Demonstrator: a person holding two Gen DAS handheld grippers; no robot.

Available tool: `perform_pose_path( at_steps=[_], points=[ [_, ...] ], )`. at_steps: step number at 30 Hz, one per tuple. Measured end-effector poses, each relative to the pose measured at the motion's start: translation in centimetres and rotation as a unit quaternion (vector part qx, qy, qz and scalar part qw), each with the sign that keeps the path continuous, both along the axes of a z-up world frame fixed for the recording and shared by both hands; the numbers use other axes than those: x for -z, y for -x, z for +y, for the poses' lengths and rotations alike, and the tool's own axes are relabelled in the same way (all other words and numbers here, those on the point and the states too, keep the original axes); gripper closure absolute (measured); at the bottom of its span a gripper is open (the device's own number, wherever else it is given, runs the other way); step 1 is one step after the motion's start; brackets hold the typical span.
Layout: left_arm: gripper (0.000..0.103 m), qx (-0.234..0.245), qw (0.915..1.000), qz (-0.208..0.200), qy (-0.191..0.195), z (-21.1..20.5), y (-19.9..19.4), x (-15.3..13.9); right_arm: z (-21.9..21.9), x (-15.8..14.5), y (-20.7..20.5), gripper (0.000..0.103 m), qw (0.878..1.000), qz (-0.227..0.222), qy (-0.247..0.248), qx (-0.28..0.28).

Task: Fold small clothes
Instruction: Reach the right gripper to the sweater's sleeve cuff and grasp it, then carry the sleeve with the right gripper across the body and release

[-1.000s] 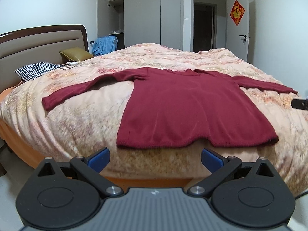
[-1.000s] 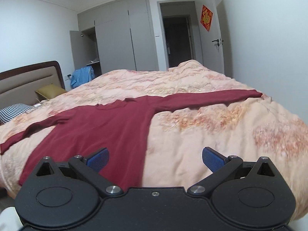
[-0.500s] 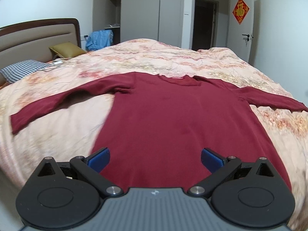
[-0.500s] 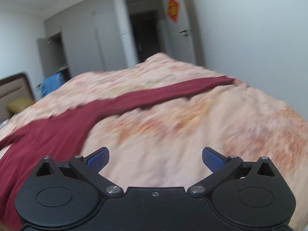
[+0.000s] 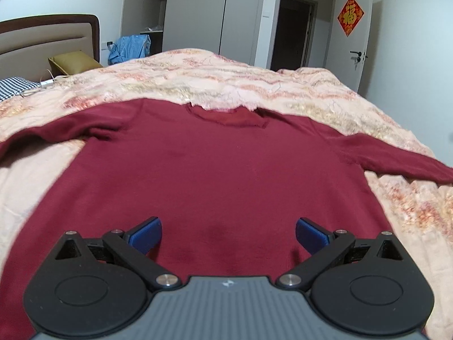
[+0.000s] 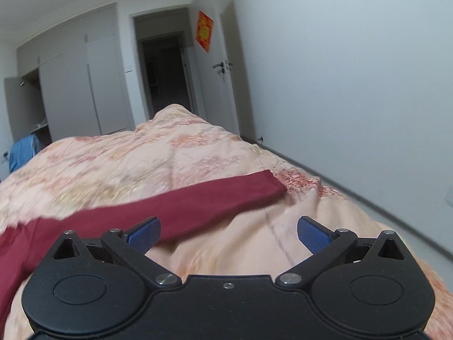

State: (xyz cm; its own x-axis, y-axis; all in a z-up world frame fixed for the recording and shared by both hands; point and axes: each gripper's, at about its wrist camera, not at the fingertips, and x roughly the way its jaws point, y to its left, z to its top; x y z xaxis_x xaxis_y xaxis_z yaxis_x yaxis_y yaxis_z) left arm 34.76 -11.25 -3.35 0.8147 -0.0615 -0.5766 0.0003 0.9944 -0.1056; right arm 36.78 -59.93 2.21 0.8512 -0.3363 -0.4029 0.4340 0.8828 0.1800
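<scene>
both grippers, left gripper point(image 5: 228, 233) and right gripper point(image 6: 228, 233), now hover closer, jaws spread wide, over one red sweater point(image 5: 212, 175) on the quilt point(image 5: 254, 85); nothing blocks them.

A home bedroom, plainly — a wide bed point(image 5: 283, 85) under a peach floral quilt with a padded headboard point(image 5: 42, 39) and pillows point(image 5: 70, 62) at its head. Along the far wall stands a grey built-in wardrobe point(image 5: 198, 14), one door open. A red paper charm point(image 5: 350, 15) hangs on the white room door — a lived-in touch.
</scene>
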Motion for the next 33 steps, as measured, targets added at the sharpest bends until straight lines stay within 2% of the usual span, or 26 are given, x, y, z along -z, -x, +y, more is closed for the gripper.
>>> perform_pose_path(
  at_steps=[2, 7, 11, 14, 16, 19, 23, 27, 29, 31, 33],
  points=[
    [0.000, -0.005, 0.9999, 0.005, -0.008, -0.6, -0.4, 1.3, -1.2, 0.6, -2.0, 0.001, 1.000, 0.010, -0.002, 0.012],
    [0.000, -0.009, 0.9987, -0.026, -0.042, -1.8, 0.2, 2.8, -3.2, 2.4, -5.2, 0.011, 0.998, 0.041, 0.014, 0.048],
    [0.000, -0.009, 0.9979, -0.041, -0.049, -2.0, 0.7, 3.3, -5.5, 3.3, -6.9, 0.021, 0.996, 0.044, -0.025, 0.074],
    [0.000, -0.008, 0.9978, -0.047, -0.047, -1.9, 1.0, 3.4, -6.5, 3.3, -7.8, 0.040, 0.995, 0.038, -0.042, 0.087],
    [0.000, -0.007, 0.9979, -0.048, -0.044, -1.7, 1.0, 3.5, -6.7, 3.0, -8.5, 0.067, 0.994, 0.044, -0.043, 0.090],
    [0.000, -0.006, 0.9981, -0.049, -0.037, -1.5, 1.0, 3.5, -6.1, 2.3, -9.3, 0.088, 0.995, 0.051, -0.026, 0.086],
    [0.000, -0.004, 0.9982, -0.051, -0.031, -1.2, 1.1, 3.6, -4.1, 0.6, -9.2, 0.095, 0.996, 0.037, 0.019, 0.079],
    [0.000, -0.001, 0.9986, -0.049, -0.021, -0.9, 1.1, 3.2, 0.4, -2.2, -9.4, 0.095, 0.995, 0.013, 0.099, 0.031],
    [0.000, -0.002, 0.9984, -0.055, 0.017, 0.2, 1.2, 2.3, 3.4, -3.7, -9.6, 0.095, 0.992, -0.008, 0.129, -0.008],
    [0.000, -0.003, 0.9946, -0.075, 0.072, 1.8, 1.4, 0.9, 6.8, -5.3, -10.2, 0.095, 0.987, -0.028, 0.148, -0.048],
    [0.000, -0.007, 0.9932, -0.083, 0.081, 2.9, 1.1, -0.6, 10.4, -6.7, -10.9, 0.095, 0.982, -0.046, 0.158, -0.090]
  ],
)
